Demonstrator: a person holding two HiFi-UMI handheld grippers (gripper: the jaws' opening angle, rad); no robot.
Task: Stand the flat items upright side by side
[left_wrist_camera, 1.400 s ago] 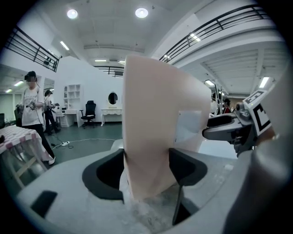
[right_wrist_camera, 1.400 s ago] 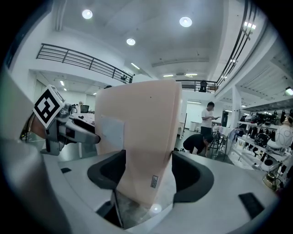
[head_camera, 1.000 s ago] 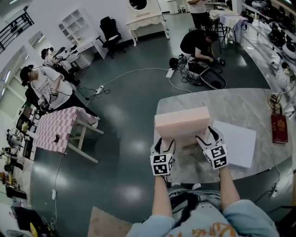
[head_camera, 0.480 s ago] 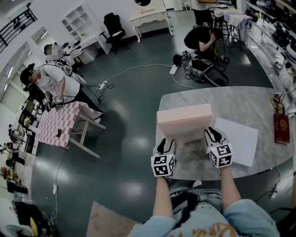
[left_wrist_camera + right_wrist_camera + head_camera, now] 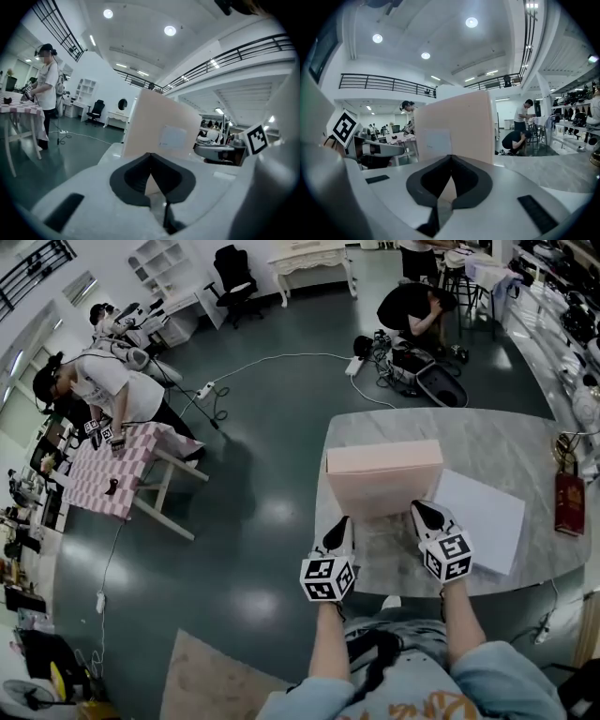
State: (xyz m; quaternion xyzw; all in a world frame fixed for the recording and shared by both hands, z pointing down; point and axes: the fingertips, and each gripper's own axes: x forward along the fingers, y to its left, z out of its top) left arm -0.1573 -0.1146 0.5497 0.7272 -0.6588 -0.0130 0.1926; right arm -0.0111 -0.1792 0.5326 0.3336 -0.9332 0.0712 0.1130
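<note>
Centrally, pink box (image 5: 384,479) stands upright on marble bench (image 5: 487,442) | white flat item (image 5: 480,521) lies flat just right of it | left claw (image 5: 341,525) just closed, tips together, nothing between | right claw (image 5: 418,512) likewise | both near box's near face

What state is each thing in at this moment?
Pink box: upright on the table.
White sheet: lying flat beside it.
Left tool: shut, just closed, nothing between the jaws.
Right tool: shut, just closed, nothing between the jaws.
</note>
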